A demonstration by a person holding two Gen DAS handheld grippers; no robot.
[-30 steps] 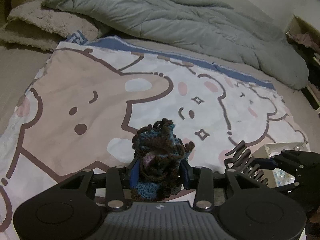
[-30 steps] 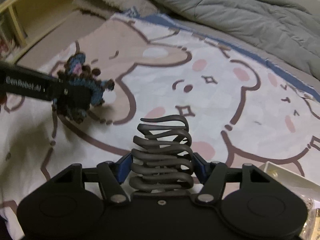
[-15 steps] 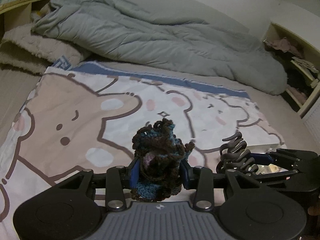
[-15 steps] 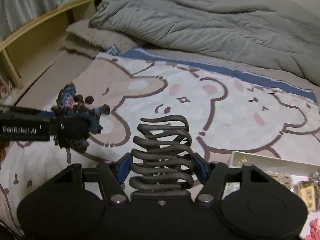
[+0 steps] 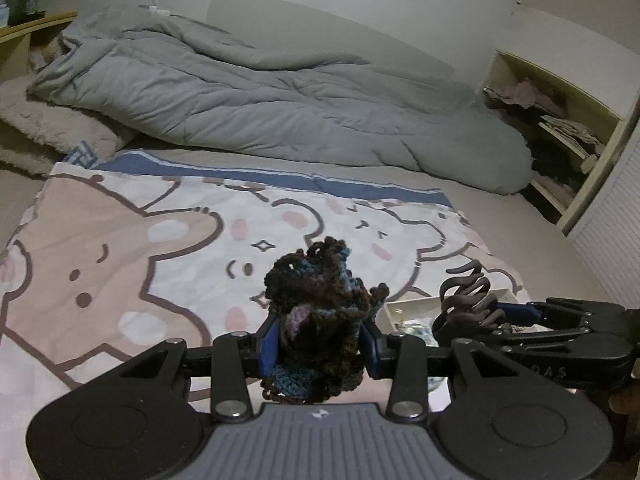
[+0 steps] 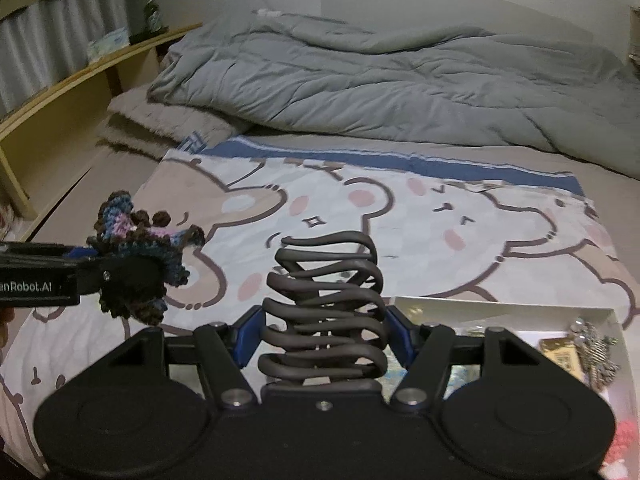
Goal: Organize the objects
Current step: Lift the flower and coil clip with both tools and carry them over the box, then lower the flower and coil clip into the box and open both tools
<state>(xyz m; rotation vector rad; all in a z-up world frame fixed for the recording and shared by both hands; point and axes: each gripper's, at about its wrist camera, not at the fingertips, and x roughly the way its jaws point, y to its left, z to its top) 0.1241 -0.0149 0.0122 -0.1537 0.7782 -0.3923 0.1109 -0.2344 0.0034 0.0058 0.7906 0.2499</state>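
Observation:
My left gripper (image 5: pixel 318 346) is shut on a dark brown and blue crocheted scrunchie (image 5: pixel 316 320), held above the bear-print blanket (image 5: pixel 160 248). The scrunchie also shows at the left of the right wrist view (image 6: pixel 136 264). My right gripper (image 6: pixel 322 336) is shut on a dark grey wavy hair claw clip (image 6: pixel 324 308), also seen at the right of the left wrist view (image 5: pixel 468 300). A white box (image 6: pixel 500 308) with several small trinkets lies on the blanket below and right of the right gripper; it shows between the grippers in the left wrist view (image 5: pixel 404 306).
A grey duvet (image 5: pixel 280 100) lies bunched across the back of the bed. A beige fluffy blanket (image 6: pixel 160 124) sits at the back left. A wooden shelf (image 6: pixel 60 92) runs along the left, an open cupboard (image 5: pixel 560 120) stands at the right.
Both grippers have risen and tilted up with their objects still held, so more of the duvet and wall shows. The white box has come further into view.

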